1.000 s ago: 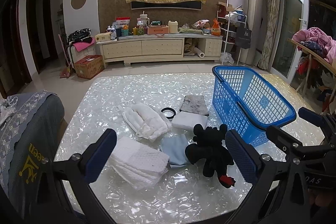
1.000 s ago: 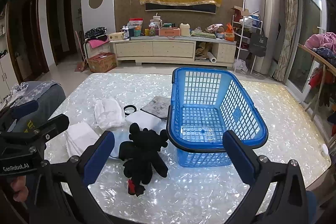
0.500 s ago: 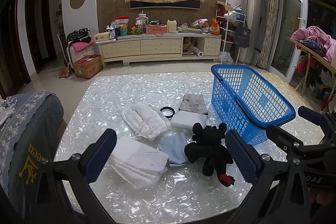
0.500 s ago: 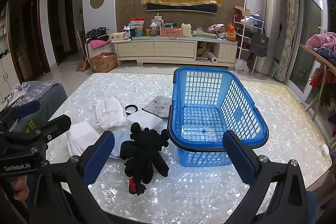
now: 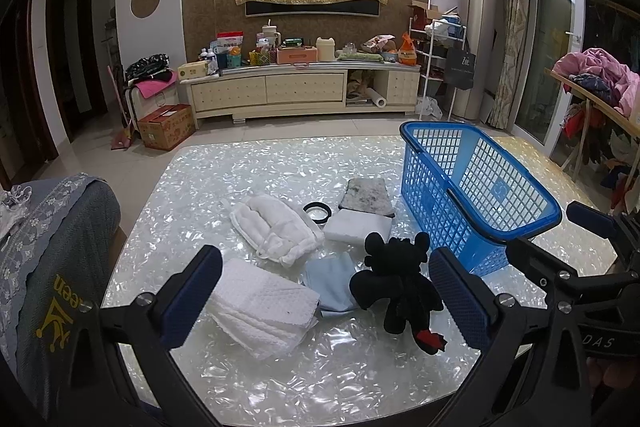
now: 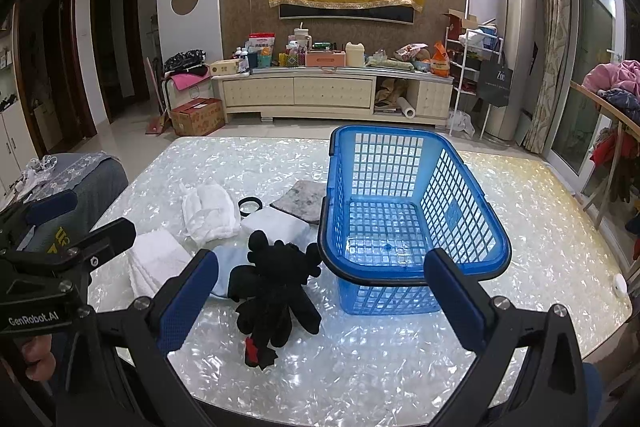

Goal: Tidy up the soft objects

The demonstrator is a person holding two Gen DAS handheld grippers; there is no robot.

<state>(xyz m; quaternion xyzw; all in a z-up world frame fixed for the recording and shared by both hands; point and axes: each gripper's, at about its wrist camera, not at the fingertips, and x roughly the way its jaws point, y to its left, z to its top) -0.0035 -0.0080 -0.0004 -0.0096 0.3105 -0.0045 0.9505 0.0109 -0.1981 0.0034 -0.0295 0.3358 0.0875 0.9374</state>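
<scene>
The left gripper [image 5: 326, 297] and the right gripper [image 6: 320, 301] are held with fingers wide apart, nothing between them. A black plush toy [image 6: 276, 291] is seen at lower centre, beside the empty blue basket [image 6: 416, 211]. Folded white towels [image 5: 260, 303], a pale blue cloth [image 5: 332, 281] and what is possibly a sponge [image 5: 358, 225] are noted on the pearly table [image 5: 240, 171].

A black plush toy [image 5: 398, 287] with a red tail tip lies face-down just left of the empty blue basket [image 5: 476, 191]. Touching its left side is a pale blue cloth [image 5: 330, 277]; further left, a folded white towel [image 5: 260, 307]. Behind them sit a bundled white cloth [image 5: 276, 227], a white sponge block [image 5: 358, 226] and a grey mottled pad [image 5: 367, 191].
</scene>
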